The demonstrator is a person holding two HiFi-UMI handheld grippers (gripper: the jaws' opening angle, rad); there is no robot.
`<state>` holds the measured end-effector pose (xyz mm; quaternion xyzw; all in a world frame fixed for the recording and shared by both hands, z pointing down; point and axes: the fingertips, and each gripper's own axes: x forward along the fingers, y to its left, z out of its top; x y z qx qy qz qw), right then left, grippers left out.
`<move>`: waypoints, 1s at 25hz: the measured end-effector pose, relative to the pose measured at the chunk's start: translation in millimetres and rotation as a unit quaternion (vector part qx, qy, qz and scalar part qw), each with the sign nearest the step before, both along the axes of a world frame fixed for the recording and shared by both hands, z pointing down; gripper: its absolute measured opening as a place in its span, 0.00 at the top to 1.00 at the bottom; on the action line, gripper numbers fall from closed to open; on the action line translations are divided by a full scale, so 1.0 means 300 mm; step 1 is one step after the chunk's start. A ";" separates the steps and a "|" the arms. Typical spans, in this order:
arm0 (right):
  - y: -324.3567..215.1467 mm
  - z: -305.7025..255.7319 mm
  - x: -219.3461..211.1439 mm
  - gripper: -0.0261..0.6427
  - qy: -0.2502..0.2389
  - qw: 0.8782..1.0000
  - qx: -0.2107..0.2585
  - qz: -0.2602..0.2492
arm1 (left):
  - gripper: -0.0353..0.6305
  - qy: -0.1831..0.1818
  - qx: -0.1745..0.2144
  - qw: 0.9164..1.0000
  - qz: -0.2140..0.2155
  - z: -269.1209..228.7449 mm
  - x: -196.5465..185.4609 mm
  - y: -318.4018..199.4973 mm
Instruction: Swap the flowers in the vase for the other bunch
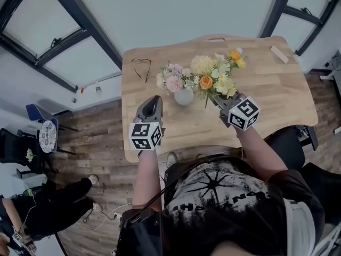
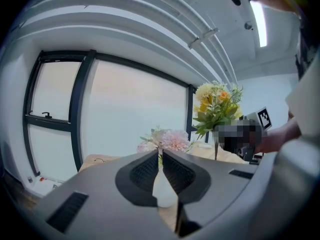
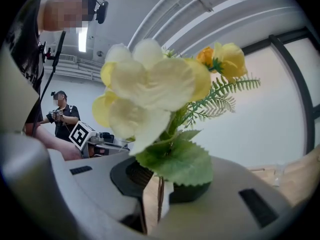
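While the shut left tool (image 1: 154, 98) faces the vase (image 1: 184, 96), right tool (image 1: 219, 101) grips yellow bunch (image 1: 217, 71).

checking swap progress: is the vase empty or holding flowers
Holding flowers: the pink bunch stands upright in the white vase.

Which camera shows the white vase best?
The head view: the whole vase stands on the table, pink flowers in it. The left gripper view shows only a sliver of it; the right gripper view, none.
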<state>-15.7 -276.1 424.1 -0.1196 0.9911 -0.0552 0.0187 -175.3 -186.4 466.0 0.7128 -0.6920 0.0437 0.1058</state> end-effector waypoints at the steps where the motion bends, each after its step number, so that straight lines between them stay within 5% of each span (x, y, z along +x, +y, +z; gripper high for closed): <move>1: -0.005 0.000 -0.006 0.86 0.000 1.000 0.000 0.003 | 0.92 0.000 -0.001 1.000 0.002 0.002 -0.012 -0.008; 25: -0.080 0.024 -0.038 0.86 -0.012 0.991 -0.034 0.132 | 0.46 0.025 -0.042 0.987 0.150 0.096 -0.090 -0.194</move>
